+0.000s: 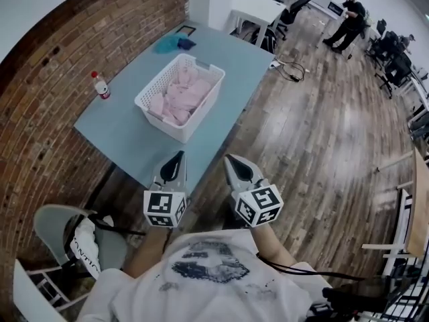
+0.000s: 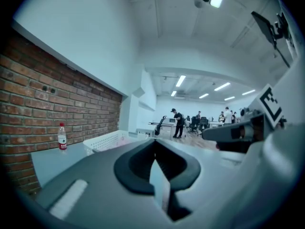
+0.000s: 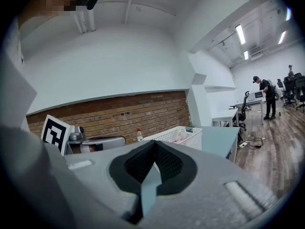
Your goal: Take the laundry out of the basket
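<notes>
A white perforated laundry basket (image 1: 155, 110) stands on the pale blue table (image 1: 120, 136), filled with pink laundry (image 1: 181, 94). Both grippers hover in front of the table's near edge, short of the basket. My left gripper (image 1: 177, 157) is shut with nothing in it, and my right gripper (image 1: 229, 159) beside it looks the same. In the left gripper view the shut left gripper (image 2: 155, 146) points toward the basket (image 2: 106, 140). The right gripper view shows the right gripper (image 3: 153, 145) closed and empty, with the basket (image 3: 177, 136) ahead.
A small bottle with a red cap (image 1: 101, 86) stands near the brick wall (image 1: 40, 113). A blue cloth (image 1: 175, 43) lies at the table's far end. A grey chair (image 1: 64, 230) sits at lower left. A person (image 1: 348, 20) stands far across the wooden floor.
</notes>
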Demonstrator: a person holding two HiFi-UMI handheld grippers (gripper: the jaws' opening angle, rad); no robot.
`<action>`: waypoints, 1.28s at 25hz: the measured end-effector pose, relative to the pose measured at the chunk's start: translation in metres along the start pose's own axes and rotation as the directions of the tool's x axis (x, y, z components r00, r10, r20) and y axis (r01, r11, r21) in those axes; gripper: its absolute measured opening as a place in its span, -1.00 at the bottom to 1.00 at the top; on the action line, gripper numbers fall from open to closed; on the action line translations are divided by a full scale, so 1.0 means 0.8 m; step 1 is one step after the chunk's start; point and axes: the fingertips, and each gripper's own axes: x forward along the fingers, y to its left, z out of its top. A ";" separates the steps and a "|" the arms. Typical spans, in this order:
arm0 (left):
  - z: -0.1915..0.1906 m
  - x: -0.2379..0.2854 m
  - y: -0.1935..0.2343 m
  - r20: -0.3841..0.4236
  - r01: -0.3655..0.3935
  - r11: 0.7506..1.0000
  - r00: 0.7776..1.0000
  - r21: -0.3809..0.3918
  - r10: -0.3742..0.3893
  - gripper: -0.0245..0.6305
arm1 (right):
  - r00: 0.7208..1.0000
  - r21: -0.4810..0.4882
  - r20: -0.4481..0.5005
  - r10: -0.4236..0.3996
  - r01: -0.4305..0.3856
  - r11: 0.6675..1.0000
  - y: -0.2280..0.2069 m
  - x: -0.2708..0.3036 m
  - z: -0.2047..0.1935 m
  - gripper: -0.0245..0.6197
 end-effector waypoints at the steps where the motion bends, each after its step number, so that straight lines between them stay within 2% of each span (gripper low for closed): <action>1: -0.002 0.005 0.007 -0.007 -0.025 1.000 1.000 -0.002 0.025 -0.95 | 1.000 0.004 -0.007 0.021 -0.021 1.000 -0.005 0.010 -0.001 -0.93; 6: -0.004 0.053 0.035 -0.029 -0.142 0.990 0.989 -0.012 0.142 -0.95 | 0.990 0.008 -0.048 0.132 -0.131 0.991 -0.049 0.073 0.001 -0.93; 10: 0.000 0.104 0.055 -0.050 -0.264 0.964 0.964 -0.033 0.263 -0.95 | 0.967 0.001 -0.080 0.243 -0.244 0.970 -0.095 0.130 0.021 -0.93; 13: 0.011 0.145 0.065 -0.056 -0.357 0.933 0.933 -0.032 0.355 -0.95 | 0.939 0.001 -0.108 0.327 -0.328 0.945 -0.137 0.175 0.039 -0.93; 21: 0.028 0.242 0.081 -0.086 -0.559 0.828 0.828 -0.046 0.555 -0.96 | 0.841 0.029 -0.163 0.515 -0.518 0.855 -0.225 0.262 0.069 -0.93; 27: 0.032 0.268 0.076 -0.112 -0.643 0.765 0.763 -0.037 0.637 -0.95 | 0.777 0.069 -0.188 0.601 -0.599 0.797 -0.253 0.292 0.069 -0.93; 32: 0.030 0.276 0.080 -0.132 -0.677 0.735 0.732 -0.035 0.668 -0.95 | 0.748 0.083 -0.194 0.635 -0.632 0.770 -0.258 0.308 0.071 -0.93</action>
